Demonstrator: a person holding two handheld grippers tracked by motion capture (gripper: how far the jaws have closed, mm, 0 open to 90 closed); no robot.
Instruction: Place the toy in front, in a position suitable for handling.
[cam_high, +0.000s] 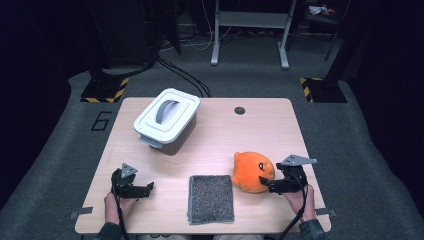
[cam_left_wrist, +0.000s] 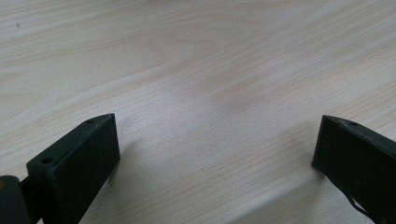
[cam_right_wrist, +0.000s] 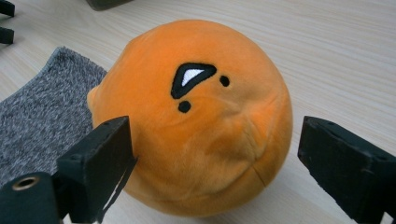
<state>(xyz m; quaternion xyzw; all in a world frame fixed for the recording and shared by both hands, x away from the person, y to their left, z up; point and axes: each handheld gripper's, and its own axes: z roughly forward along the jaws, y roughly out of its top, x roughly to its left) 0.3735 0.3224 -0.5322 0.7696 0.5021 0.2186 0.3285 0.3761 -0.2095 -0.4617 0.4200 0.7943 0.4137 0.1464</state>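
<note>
The orange plush toy (cam_right_wrist: 196, 121) sits on the worktop (cam_high: 260, 125) just beside the grey cloth (cam_high: 211, 198), between the spread jaws of the right gripper (cam_right_wrist: 212, 163), which do not yet press it. Closing off-centre on such a round, soft body could squeeze it sideways and out, or nudge it onto the cloth. The left gripper (cam_left_wrist: 217, 154) hangs open over bare wood.
</note>
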